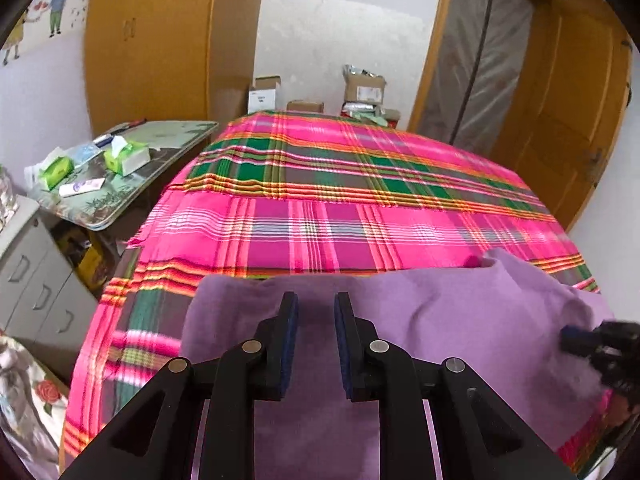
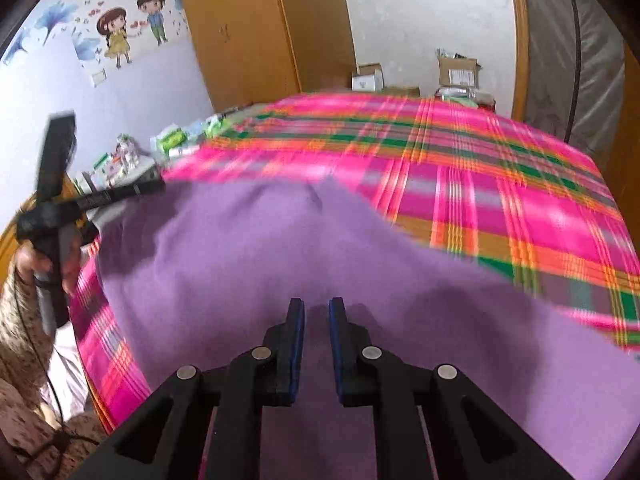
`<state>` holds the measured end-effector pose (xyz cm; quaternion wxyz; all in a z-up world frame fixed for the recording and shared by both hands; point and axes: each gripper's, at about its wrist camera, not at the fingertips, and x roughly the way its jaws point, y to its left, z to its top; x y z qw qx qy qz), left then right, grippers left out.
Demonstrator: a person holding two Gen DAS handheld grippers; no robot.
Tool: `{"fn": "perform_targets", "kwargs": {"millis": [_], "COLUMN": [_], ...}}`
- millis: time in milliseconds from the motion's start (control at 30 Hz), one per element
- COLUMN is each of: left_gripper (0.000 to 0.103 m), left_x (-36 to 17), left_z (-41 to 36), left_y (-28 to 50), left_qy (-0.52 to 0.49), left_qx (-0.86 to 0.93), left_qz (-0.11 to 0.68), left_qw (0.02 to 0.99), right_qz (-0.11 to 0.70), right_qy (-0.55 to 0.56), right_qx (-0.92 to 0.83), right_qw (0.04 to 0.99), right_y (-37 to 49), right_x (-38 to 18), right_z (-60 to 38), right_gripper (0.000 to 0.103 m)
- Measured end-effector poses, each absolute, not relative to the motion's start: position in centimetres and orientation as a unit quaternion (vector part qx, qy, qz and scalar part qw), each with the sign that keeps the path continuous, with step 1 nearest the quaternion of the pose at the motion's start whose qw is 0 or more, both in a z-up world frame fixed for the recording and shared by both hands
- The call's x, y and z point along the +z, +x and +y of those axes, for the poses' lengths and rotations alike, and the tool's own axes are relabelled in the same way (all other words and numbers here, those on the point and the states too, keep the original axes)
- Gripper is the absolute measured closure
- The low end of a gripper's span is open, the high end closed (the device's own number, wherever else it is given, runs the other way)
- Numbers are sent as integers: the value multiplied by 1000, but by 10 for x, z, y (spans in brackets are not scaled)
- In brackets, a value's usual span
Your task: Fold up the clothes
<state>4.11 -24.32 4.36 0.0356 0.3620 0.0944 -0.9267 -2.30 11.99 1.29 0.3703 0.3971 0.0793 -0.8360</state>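
A purple garment is lying spread across the near end of a bed covered by a pink, green and orange plaid blanket, its cloth rumpled and reaching toward both near corners. The left gripper is hovering just above the garment near its left edge, its jaws standing a little apart with only purple cloth showing in the gap and nothing visibly pinched between them. The right gripper is likewise poised over the cloth on the other side, its blue-padded fingers parted by a narrow gap and gripping nothing that can be seen. The right wrist view is smeared by blur. Beside the bed, a folding table is carrying green tissue packs, and cardboard boxes are sitting by the far wall next to a wooden wardrobe
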Motion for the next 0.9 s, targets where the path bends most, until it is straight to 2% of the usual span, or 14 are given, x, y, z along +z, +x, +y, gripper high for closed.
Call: {"fn": "perform_targets", "kwargs": {"millis": [267,367,567,633,667,900], "left_gripper": [84,84,84,84,84,84], "left_x": [22,18,16,16,16,16], "left_z": [-266,-267,-270,-270,-271,-269], "left_y": [26,25,24,24,23,20], "left_qy": [395,399,402,404,405,412], "left_qx": [-908,-907,-904,-902,-901,-898], "left_qz": [125,126,139,143,144,143], "left_qw": [54,54,53,54,55,62], "right_qz": [28,19,2,11,15,29], "right_qy": [421,451,497,486,480,450], "right_qx": [-831,-807,-760,-759,-758,-746], "right_qw": [363,381,420,434,440,490], "right_y": [-88,-110,-132,-125,-121,-93], "right_x": [26,19,3,8,11,26], "right_z": [118,107,89,89,89,95], "right_gripper": [89,74,74,82,100,100]}}
